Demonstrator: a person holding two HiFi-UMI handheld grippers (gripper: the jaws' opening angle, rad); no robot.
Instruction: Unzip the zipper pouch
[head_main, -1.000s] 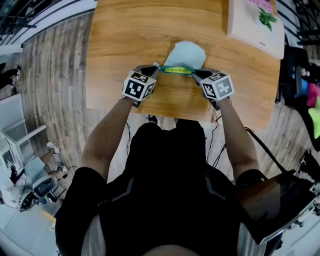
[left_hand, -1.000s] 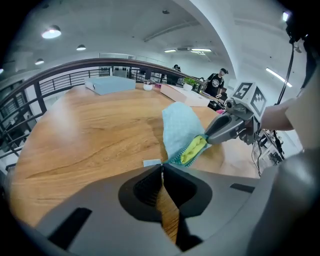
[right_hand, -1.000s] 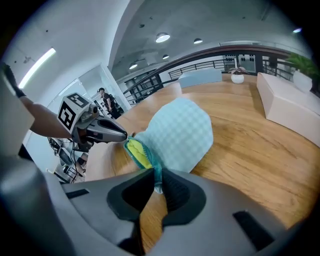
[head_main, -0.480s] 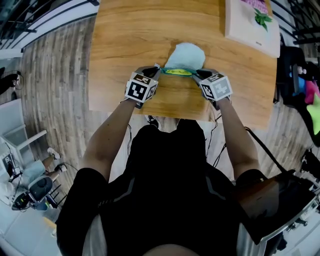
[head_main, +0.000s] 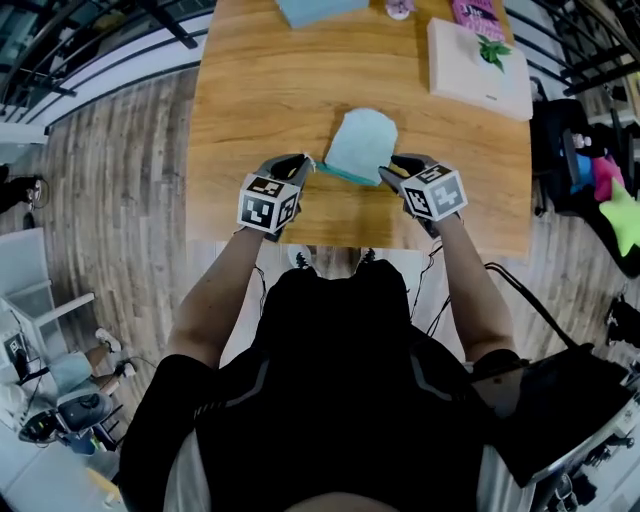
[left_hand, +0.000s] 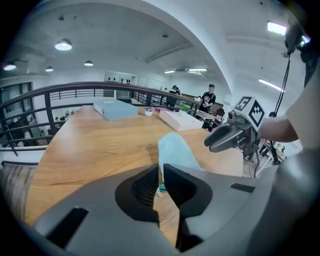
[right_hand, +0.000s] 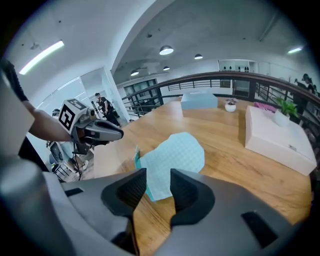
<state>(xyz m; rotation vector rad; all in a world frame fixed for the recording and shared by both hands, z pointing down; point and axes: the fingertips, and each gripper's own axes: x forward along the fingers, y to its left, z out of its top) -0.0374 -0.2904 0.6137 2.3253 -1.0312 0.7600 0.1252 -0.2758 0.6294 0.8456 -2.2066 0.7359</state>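
- Two grippers flank the pouch in the head view. We see a pale blue-green bag with a rounded far end and a darker teal zipper along its near edge, over the wooden table towards its front edge.
- Here the left gripper is at the pouch's near left corner and the right gripper just beside its near right corner. Both forearms reach forward, the marker cubes facing up.
- In the left gripper view, we see the left gripper with its jaws pinched together on the thin near corner of the pouch, a scrap of teal showing below the pads. The right gripper hangs over the table to the right, apart from the fabric.
- In the right gripper view, the pouch shows a fine check pattern. We find the right gripper with its jaws parted, having just been opening. The pouch's near edge shows in the gap, but the pads do not press on it. The left gripper points in from the left, and a white box sits to the right.
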